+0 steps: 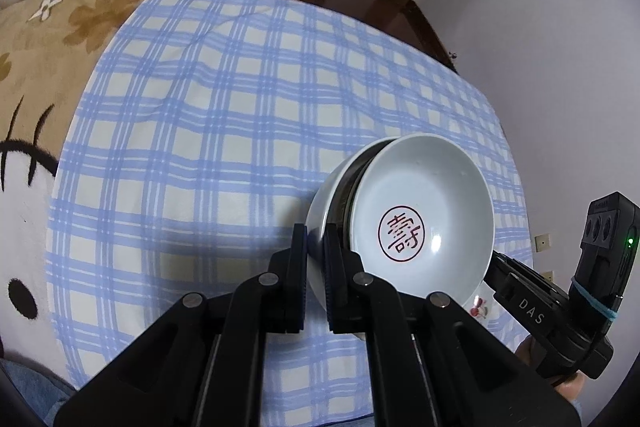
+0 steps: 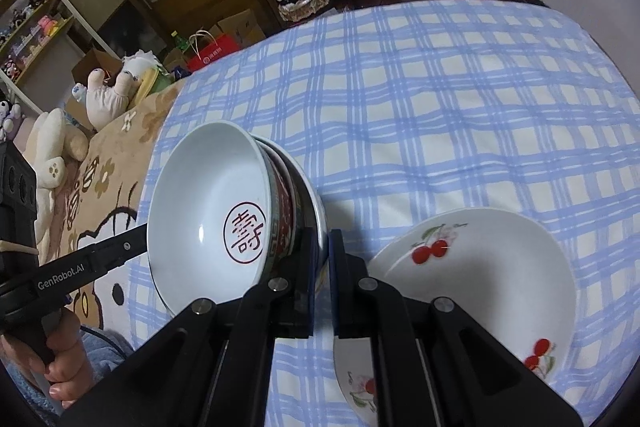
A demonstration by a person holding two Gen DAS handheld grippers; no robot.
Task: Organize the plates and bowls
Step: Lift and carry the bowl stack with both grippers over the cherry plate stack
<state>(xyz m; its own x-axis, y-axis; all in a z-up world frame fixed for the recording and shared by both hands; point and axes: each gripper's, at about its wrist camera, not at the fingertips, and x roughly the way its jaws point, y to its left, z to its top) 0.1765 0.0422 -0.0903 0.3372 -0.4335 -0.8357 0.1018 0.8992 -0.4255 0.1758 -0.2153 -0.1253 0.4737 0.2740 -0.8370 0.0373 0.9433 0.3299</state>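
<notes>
Two nested white bowls (image 1: 424, 211) with a red round character mark inside are held tilted above the blue checked cloth (image 1: 224, 131). My left gripper (image 1: 316, 247) is shut on the outer bowl's rim at its left edge. In the right wrist view the same nested bowls (image 2: 216, 211) show a red and green patterned outside. My right gripper (image 2: 322, 259) is shut on the outer bowl's rim at its right edge. A white plate with red cherries (image 2: 480, 279) lies on the cloth (image 2: 440, 107) just right of and below the right gripper.
A brown cartoon-cat blanket (image 1: 28, 107) covers the bed to the left. Plush toys (image 2: 56, 143), a red bag (image 2: 214, 53), boxes and shelves stand beyond the bed. A white wall (image 1: 540, 27) is on the right.
</notes>
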